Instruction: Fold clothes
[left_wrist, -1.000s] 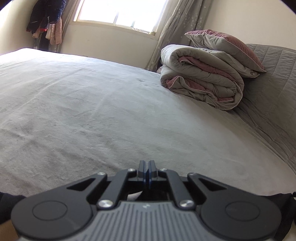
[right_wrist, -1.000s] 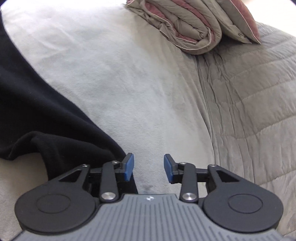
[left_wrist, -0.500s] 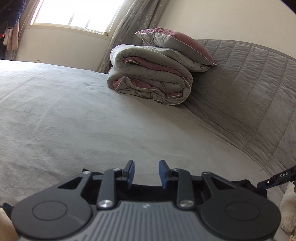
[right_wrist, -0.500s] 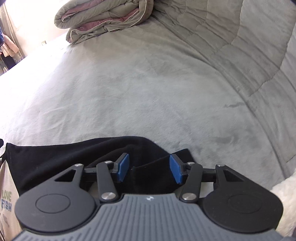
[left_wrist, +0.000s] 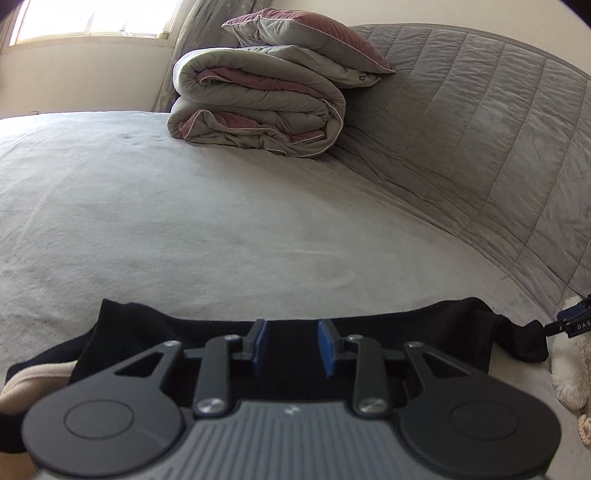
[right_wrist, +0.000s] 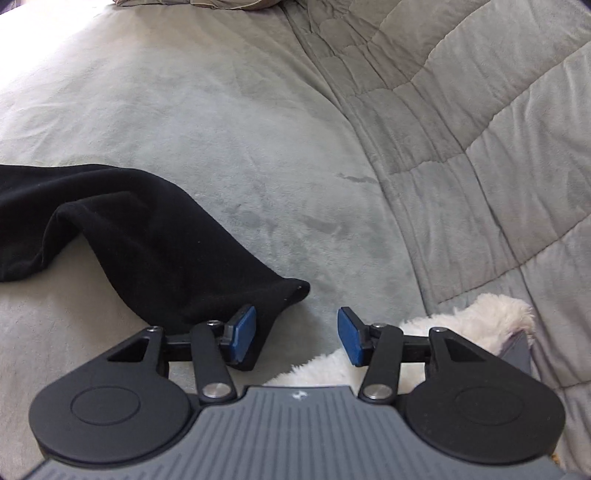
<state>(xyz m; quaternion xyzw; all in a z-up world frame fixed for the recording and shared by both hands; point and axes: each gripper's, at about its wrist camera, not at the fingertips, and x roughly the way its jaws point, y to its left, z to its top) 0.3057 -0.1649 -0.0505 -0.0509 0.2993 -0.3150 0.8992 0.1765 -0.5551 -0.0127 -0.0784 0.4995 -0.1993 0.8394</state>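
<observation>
Black garment (left_wrist: 424, 332) lay flat on grey bed cover (left_wrist: 221, 221), spread in a wide band. One sleeve end (right_wrist: 221, 266) trailed out, slightly rumpled.

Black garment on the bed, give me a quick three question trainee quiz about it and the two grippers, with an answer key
1. True or false: the left gripper is shut on the black garment.
2. What lies under the right gripper's right-side finger?
A. a folded duvet
B. a white fluffy item
C. a pillow
3. Fill in: the folded duvet at the far end of the bed has a ____ resting on top of it.

Key:
1. False: its jaws are open above the garment.
2. B: the white fluffy item, next to the garment's corner.
3. Pillow.
</observation>
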